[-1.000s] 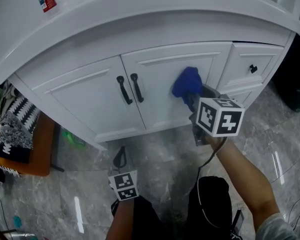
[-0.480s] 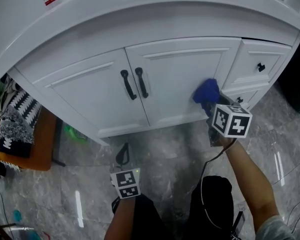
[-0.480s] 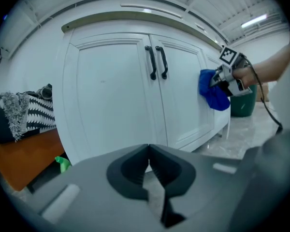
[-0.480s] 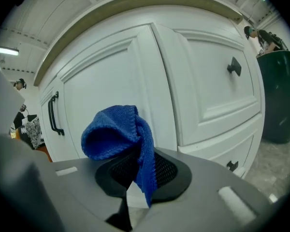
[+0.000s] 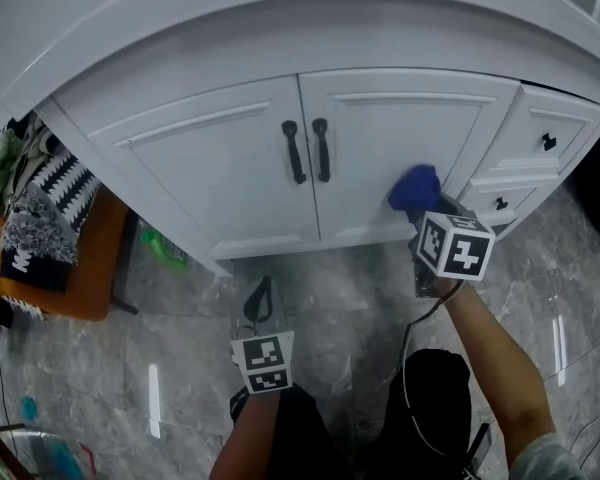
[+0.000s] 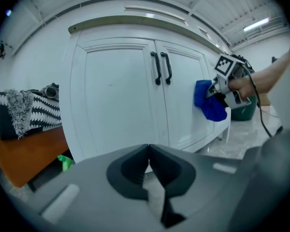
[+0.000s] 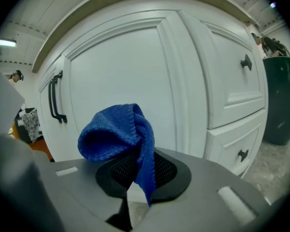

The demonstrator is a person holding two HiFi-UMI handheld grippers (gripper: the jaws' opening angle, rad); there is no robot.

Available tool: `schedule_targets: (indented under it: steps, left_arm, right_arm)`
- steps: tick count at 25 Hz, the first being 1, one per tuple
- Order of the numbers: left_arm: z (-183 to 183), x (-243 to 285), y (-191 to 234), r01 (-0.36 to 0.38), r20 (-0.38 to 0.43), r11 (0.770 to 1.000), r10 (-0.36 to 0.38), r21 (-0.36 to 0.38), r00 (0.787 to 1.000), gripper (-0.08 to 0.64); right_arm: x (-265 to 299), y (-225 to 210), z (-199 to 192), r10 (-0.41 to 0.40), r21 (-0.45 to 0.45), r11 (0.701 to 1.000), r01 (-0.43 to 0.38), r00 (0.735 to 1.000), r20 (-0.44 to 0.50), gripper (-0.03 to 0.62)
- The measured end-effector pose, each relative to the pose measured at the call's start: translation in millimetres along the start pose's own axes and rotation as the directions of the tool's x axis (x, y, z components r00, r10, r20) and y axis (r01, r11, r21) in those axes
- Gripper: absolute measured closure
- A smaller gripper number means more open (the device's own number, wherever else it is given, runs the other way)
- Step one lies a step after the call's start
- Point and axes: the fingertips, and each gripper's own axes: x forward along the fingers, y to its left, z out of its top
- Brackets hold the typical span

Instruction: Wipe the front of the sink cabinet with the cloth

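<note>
The white sink cabinet (image 5: 230, 158) has two doors with black handles (image 5: 308, 150) and drawers at the right. A bunched blue cloth (image 5: 416, 188) is pressed against the lower right corner of the right door, and my right gripper (image 5: 420, 208) is shut on it. In the right gripper view the cloth (image 7: 117, 137) sticks up from between the jaws, in front of the right door (image 7: 130, 81). My left gripper (image 5: 260, 303) hangs low over the floor in front of the cabinet, shut and holding nothing. From the left gripper view the cloth (image 6: 209, 100) shows at the right.
A wooden stool (image 5: 75, 268) with patterned fabric (image 5: 35, 218) stands at the left. A green object (image 5: 160, 248) lies under the cabinet's left edge. A dark green bin (image 7: 282, 95) stands to the right of the drawers. The floor (image 5: 330, 308) is grey marble.
The right gripper has carried the cloth from the middle of the right door down and right to its lower right corner. The left gripper has stayed low, barely moving.
</note>
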Motion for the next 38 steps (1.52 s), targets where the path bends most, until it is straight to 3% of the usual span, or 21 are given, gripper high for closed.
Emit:
schedule_targets:
  steps: [12, 22, 30, 38]
  left_arm:
    - [2.0, -18.4, 24.4, -0.023, 0.033, 0.997, 0.025, -0.067, 0.999, 0.549]
    - [4.0, -22.4, 29.3, -0.001, 0.056, 0.996, 0.006, -0.089, 0.998, 0.549]
    - [8.0, -23.9, 29.5, -0.008, 0.069, 0.995, 0.014, -0.098, 0.998, 0.549]
    - [7.1, -36.4, 47.3, -0.048, 0.070, 0.990, 0.058, -0.132, 0.996, 0.549]
  right_arm:
    - [21.9, 112.3, -21.2, 0.112, -0.085, 0.989, -0.121, 0.988, -0.104, 0.540]
    - [18.7, 126.3, -21.5, 0.087, -0.118, 0.987, -0.107, 0.983, -0.161, 0.543]
    - [17.8, 200.1, -18.1, 0.231, -0.126, 0.959, -0.253, 0.958, -0.170, 0.540]
    - [33.5, 271.2, -14.5, 0.319, -0.143, 0.927, -0.346, 0.930, -0.180, 0.538]
